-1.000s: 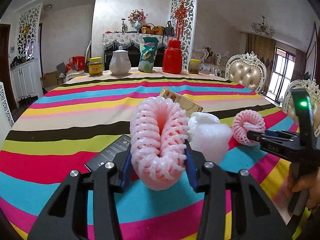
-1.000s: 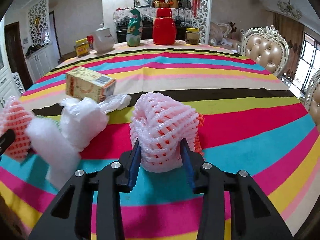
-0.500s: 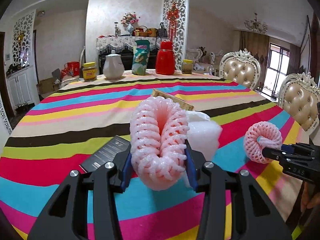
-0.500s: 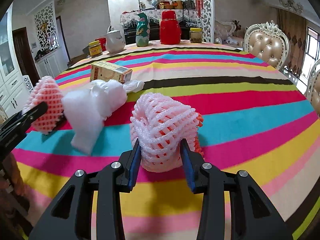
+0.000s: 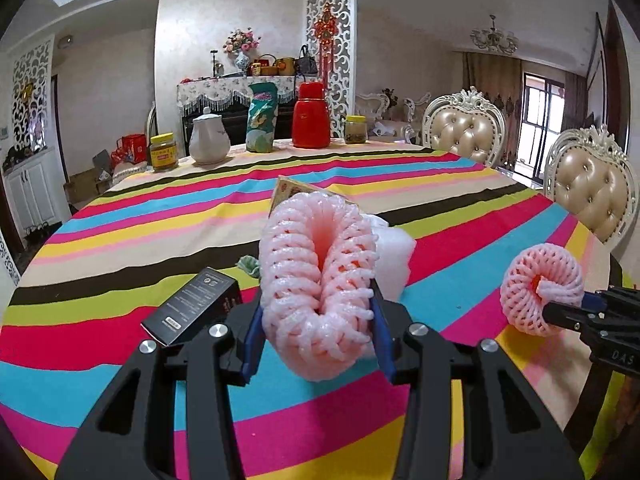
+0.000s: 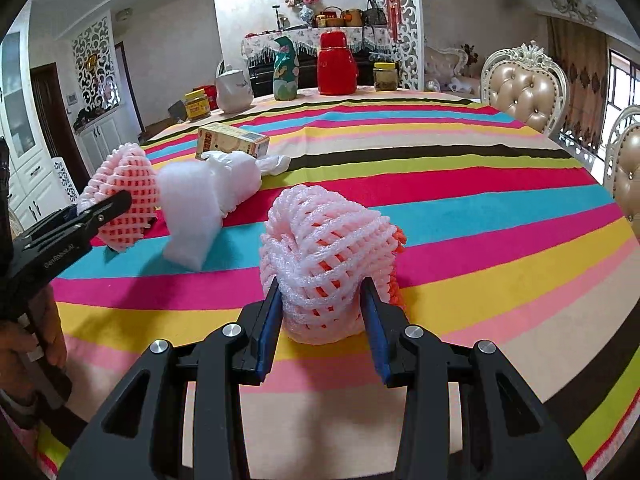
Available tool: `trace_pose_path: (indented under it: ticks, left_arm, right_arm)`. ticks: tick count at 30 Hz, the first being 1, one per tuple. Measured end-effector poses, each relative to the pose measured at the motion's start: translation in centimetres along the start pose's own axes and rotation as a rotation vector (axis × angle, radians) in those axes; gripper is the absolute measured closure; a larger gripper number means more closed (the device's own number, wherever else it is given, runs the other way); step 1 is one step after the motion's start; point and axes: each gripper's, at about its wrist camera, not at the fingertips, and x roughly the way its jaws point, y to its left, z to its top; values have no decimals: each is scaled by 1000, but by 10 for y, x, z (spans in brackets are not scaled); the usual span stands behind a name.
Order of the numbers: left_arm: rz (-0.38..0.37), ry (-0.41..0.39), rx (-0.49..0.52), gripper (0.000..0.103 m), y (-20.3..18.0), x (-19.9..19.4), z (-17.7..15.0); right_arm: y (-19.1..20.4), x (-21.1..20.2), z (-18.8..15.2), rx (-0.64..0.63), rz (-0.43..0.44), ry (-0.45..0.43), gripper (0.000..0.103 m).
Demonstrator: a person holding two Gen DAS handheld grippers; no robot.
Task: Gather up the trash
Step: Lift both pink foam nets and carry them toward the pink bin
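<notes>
The pink foam fruit net (image 5: 318, 296) stays pinched in the left gripper (image 5: 318, 332) jaws; the second pink foam net (image 6: 326, 276) sits clamped by the right gripper (image 6: 324, 320), which has swung toward the striped worktop (image 6: 480, 208) edge; both pieces look collected, the white foam wad (image 6: 192, 208) remaining.

We held a pink foam net (image 5: 318, 292) clamped in the left gripper (image 5: 318, 336), above the striped tablecloth (image 5: 120, 240), black box (image 5: 192, 310) beside it, right gripper (image 5: 560, 314) gripping another foam net (image 5: 536, 284).
</notes>
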Motion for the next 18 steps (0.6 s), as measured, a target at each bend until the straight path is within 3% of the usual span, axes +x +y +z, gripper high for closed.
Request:
trace_pose_path:
  ticks: [11,18]
  left_arm:
    - [-43,6,55,59,-28,-10,-3]
    - [-150,38,120,59,-63,-19,-11]
  right_arm:
    - [-16,-14,-11,37,2,-13,65]
    - [-35,-28,-21,70,-5,-19,65]
